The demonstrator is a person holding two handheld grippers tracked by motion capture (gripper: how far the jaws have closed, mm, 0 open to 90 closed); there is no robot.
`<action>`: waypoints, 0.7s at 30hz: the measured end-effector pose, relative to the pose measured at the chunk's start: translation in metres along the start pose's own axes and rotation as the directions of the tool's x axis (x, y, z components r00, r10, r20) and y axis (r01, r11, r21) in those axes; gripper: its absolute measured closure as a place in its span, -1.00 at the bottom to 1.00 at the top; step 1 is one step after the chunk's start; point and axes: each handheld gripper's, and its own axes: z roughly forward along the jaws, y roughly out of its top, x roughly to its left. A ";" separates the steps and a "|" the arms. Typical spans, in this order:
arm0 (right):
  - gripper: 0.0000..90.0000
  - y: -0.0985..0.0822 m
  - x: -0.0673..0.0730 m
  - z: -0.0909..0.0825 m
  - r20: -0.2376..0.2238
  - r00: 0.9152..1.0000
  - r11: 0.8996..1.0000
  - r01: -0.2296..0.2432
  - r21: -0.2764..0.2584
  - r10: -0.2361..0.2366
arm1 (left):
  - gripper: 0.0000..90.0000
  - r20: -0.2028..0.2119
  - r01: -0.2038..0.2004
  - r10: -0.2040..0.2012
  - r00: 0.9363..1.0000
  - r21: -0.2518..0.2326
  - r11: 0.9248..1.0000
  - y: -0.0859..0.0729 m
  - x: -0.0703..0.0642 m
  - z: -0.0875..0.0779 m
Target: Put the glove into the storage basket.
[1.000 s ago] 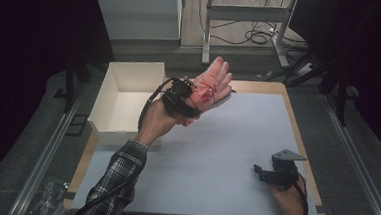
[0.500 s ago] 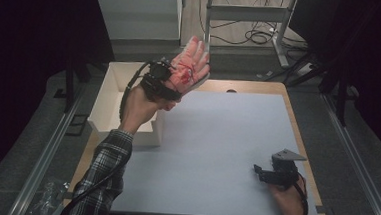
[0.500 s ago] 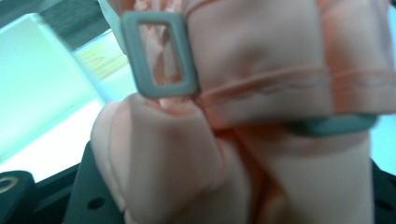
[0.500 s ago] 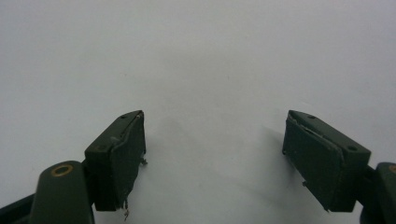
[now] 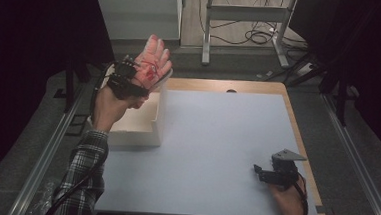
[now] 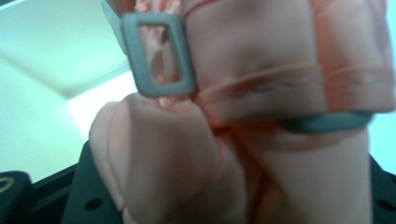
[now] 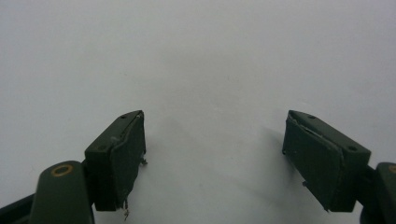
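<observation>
A pink glove with red marks is held up in the air, fingers pointing up, with my left gripper shut on its lower part. It hangs over the far side of an open white box. In the left gripper view the pink glove is very close, with a grey buckle and a grey strap across it; the black jaws show at the bottom corners on either side of it. My right gripper rests low on the pale blue mat at the front right. It is open, with nothing between its pads.
The white box stands at the mat's left edge. A wooden table rim borders the mat on the right and far sides. Metal rails run along both sides. A metal stand and cables lie on the floor behind.
My left hand has carried the glove leftward and away, from over the mat's far left corner to above the white box. The right gripper has stayed put.
</observation>
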 end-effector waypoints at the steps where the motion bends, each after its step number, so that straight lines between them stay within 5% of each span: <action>1: -0.52 0.000 0.000 0.000 0.000 1.000 1.000 0.000 0.000 0.000 | -0.07 -0.007 0.015 -0.015 1.000 -0.001 1.000 -0.003 0.004 0.001; 8: -0.52 0.000 0.000 0.000 0.000 1.000 1.000 0.000 0.000 0.000 | -0.09 -0.043 0.080 -0.079 0.996 0.013 0.997 -0.018 0.025 0.014; 21: -0.52 0.000 0.000 0.000 0.002 1.000 1.000 0.000 -0.001 0.000 | -0.10 -0.052 0.139 -0.135 0.989 0.071 0.988 -0.031 0.027 0.073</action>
